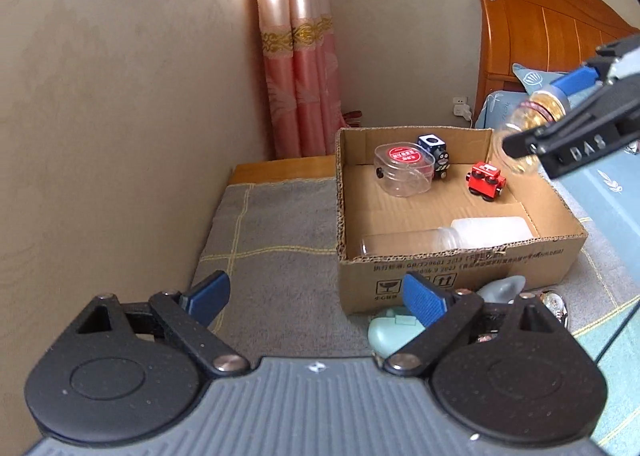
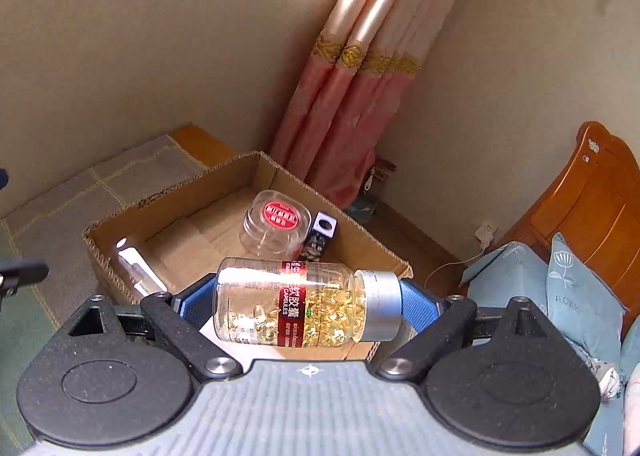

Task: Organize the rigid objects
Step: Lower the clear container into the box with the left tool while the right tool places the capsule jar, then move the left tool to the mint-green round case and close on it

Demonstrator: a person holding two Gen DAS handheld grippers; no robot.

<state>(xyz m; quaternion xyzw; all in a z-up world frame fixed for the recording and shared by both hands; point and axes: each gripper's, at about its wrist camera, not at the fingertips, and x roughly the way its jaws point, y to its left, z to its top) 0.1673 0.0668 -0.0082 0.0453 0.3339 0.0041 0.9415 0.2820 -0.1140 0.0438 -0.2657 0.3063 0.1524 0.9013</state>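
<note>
An open cardboard box (image 1: 452, 272) stands on a grey mat. Inside lie a clear jar with a red lid (image 1: 404, 169), a dark blue toy engine (image 1: 438, 155), a red toy car (image 1: 486, 179) and two clear and white bottles (image 1: 448, 238). My left gripper (image 1: 316, 298) is open and holds nothing, in front of the box's near left corner. My right gripper (image 2: 308, 306) is shut lengthwise on a clear capsule bottle (image 2: 296, 304) with a silver cap, held on its side above the box (image 2: 120, 232). That same bottle (image 1: 532, 123) hangs at the right in the left wrist view.
A mint green case (image 1: 396, 332), a grey shark-like toy (image 1: 504, 290) and a shiny round object (image 1: 554, 302) lie by the box's front wall. A beige wall, pink curtain (image 1: 296, 67) and wooden bed headboard (image 1: 548, 27) surround the spot. Bedding lies to the right.
</note>
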